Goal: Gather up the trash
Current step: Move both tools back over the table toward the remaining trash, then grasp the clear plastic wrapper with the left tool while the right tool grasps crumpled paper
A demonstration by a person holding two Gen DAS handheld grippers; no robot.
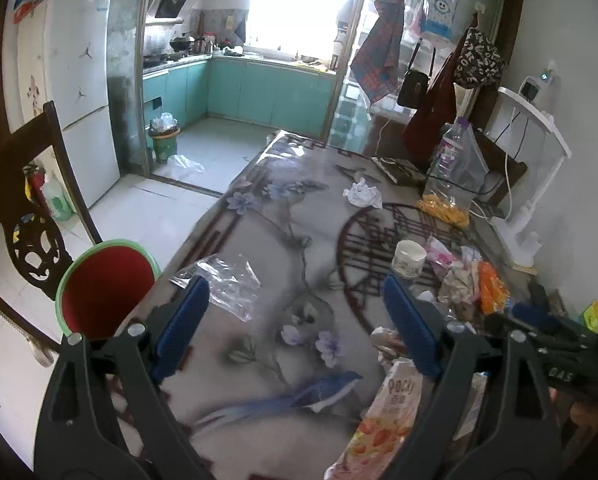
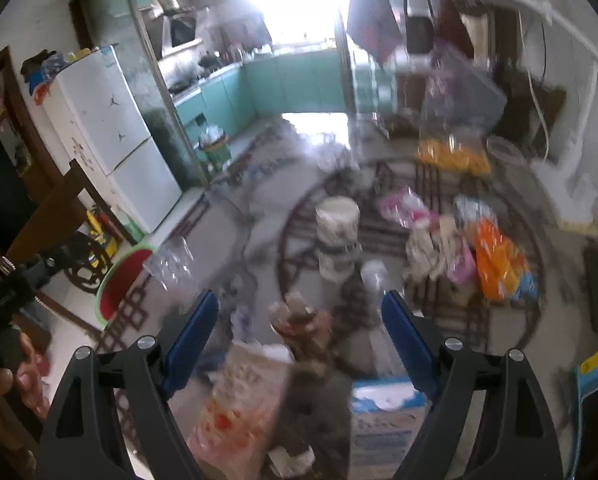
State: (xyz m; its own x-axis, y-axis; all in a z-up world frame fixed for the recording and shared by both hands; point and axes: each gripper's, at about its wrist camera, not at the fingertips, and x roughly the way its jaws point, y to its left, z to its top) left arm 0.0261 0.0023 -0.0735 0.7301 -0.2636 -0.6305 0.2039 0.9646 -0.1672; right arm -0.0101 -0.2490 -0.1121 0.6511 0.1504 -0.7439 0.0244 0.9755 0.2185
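Observation:
A floral-cloth table (image 1: 259,240) is littered with trash. A clear plastic wrapper (image 1: 223,280), a crumpled white paper (image 1: 362,194), a paper cup (image 1: 409,258), a Pocky packet (image 1: 387,420) and a heap of wrappers (image 1: 467,280) lie on it. A red bin with a green rim (image 1: 107,292) stands off the table's left edge. My left gripper (image 1: 295,288) hovers open over the cloth, holding nothing. The right wrist view is blurred. There my right gripper (image 2: 299,300) is open above a brown crumpled wrapper (image 2: 299,320), the Pocky packet (image 2: 239,400) and stacked cups (image 2: 337,236).
A dark wooden chair (image 1: 31,200) stands by the red bin, with a white fridge (image 1: 79,92) behind. A plastic bottle (image 1: 451,156), a yellow snack bag (image 1: 443,208) and a white stand (image 1: 535,184) crowd the far right. A blue-white box (image 2: 387,412) lies near.

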